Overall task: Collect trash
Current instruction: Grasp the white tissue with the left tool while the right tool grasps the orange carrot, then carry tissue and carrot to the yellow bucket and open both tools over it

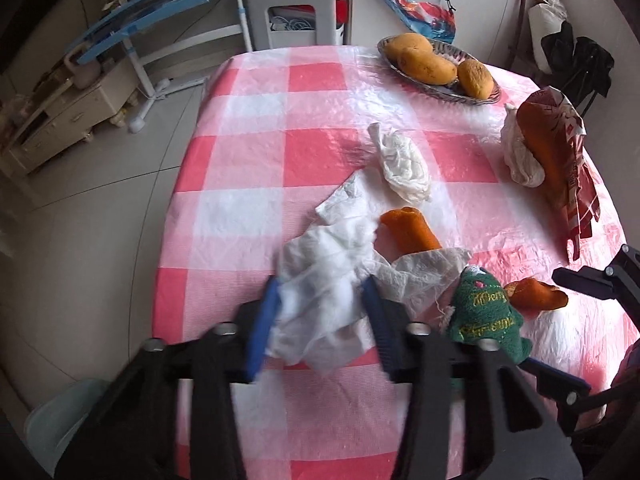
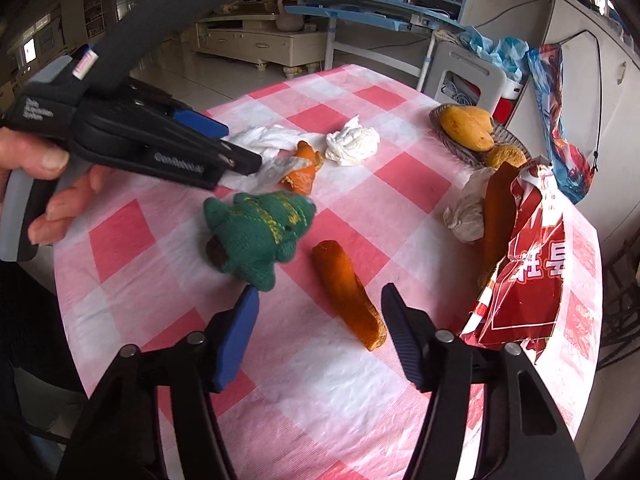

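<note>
My left gripper (image 1: 322,280) is shut on a crumpled white tissue (image 1: 316,256) near the front of the pink checked table (image 1: 256,160); both blue pads press its sides. An orange peel (image 1: 408,228) lies partly under that tissue. A second balled tissue (image 1: 404,164) sits further back. My right gripper (image 2: 320,290) stands open astride another orange peel strip (image 2: 348,292), its pads clear of it. A hand holds the left gripper (image 2: 240,160) at the left of the right wrist view.
A green knitted Christmas tree toy (image 2: 260,228) lies between the two grippers. A torn red snack bag (image 2: 532,264) with a long peel and a tissue (image 2: 464,212) is at the right edge. A dish (image 1: 492,96) of mangoes stands at the back.
</note>
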